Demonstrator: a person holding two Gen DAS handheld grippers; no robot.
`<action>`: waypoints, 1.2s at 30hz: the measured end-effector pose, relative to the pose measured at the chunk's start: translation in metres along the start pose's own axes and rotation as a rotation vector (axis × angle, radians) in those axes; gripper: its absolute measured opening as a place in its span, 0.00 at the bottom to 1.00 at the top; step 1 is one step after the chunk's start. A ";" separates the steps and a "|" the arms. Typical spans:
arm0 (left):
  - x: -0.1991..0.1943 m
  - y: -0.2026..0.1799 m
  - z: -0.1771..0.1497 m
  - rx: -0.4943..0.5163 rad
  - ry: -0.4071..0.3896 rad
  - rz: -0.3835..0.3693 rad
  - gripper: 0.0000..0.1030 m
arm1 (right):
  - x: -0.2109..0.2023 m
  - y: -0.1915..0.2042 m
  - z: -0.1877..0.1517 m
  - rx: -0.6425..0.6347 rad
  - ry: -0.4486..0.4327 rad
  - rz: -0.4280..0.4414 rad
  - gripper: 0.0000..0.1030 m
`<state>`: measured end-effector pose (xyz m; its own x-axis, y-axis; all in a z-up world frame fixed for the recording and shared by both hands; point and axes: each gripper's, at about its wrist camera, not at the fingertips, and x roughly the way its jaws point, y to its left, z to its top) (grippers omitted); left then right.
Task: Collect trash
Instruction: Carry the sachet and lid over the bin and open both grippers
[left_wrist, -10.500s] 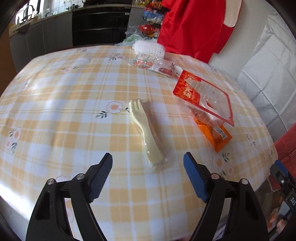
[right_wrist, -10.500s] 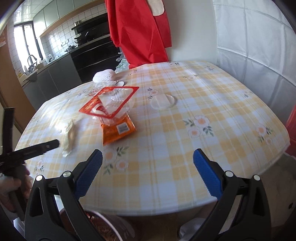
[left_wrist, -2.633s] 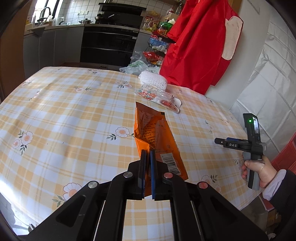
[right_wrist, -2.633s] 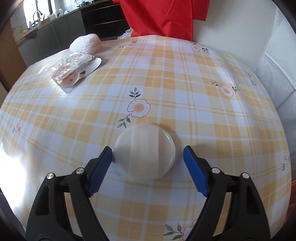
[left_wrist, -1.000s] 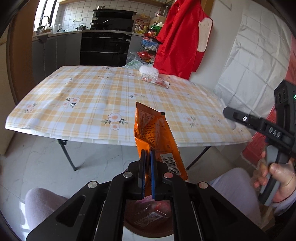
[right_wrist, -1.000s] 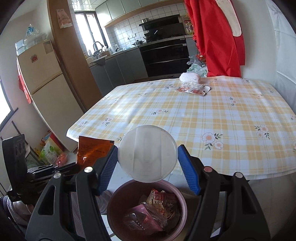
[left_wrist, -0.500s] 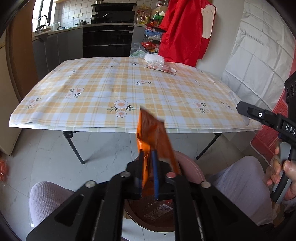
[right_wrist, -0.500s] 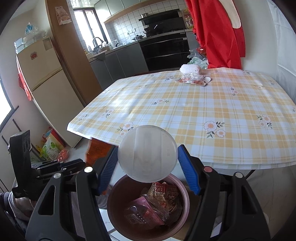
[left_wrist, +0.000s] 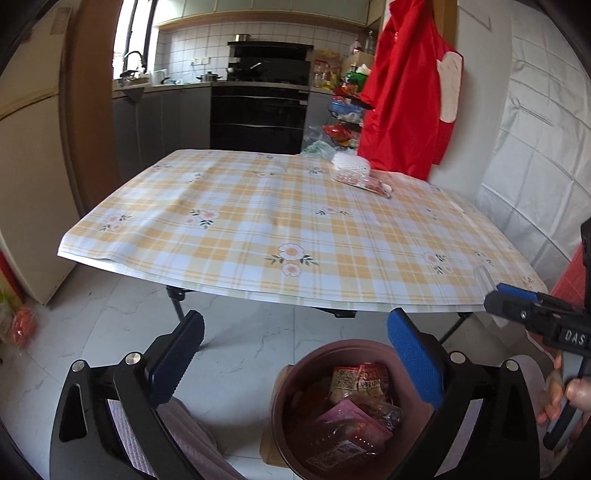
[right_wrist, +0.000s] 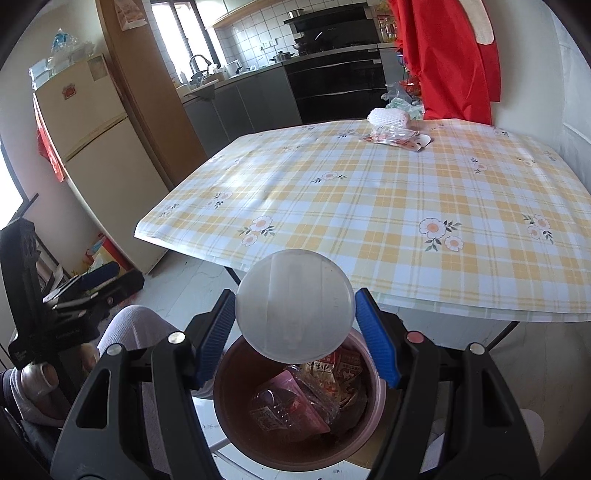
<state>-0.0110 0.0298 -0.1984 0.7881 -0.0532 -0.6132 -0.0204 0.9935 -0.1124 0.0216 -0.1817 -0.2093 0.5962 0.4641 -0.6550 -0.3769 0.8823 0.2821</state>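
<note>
**Orange packet gone from left gripper; lid held over the bin**

The left gripper (left_wrist: 295, 354) has its jaws opening, wide apart with nothing between them. A second ago they were clenched on an orange snack packet; half a second ago the packet was slipping out. It is no longer between the pads, and which wrapper in the bin is that packet cannot be told for sure.

The brown trash bin (left_wrist: 354, 349) sits on the floor at 5 o'clock in the left wrist view, holding crumpled wrappers (left_wrist: 351, 413). In the right wrist view the trash bin (right_wrist: 236, 424) lies at 6 o'clock, directly below the right gripper (right_wrist: 295, 332).

That gripper grasps a round translucent lid (right_wrist: 295, 306) by its edges, both blue pads touching the rim, as it did a second ago, now lower over the bin.

On the checked tablecloth (right_wrist: 388, 206), a white foam net (right_wrist: 388, 117) and a clear plastic package (right_wrist: 399, 139) remain at 1 o'clock, at the far end, where they lay before.
</note>
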 end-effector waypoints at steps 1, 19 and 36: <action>0.000 0.003 0.000 -0.010 0.001 0.008 0.94 | 0.001 0.002 -0.001 -0.005 0.004 0.002 0.65; -0.004 0.027 -0.001 -0.091 -0.007 0.091 0.94 | 0.022 0.051 -0.004 -0.162 0.021 0.031 0.85; -0.001 0.024 -0.003 -0.083 0.006 0.092 0.94 | 0.017 0.000 -0.008 0.025 0.006 -0.147 0.94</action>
<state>-0.0143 0.0537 -0.2028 0.7771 0.0370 -0.6283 -0.1437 0.9823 -0.1199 0.0260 -0.1739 -0.2261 0.6394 0.3297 -0.6946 -0.2680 0.9423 0.2006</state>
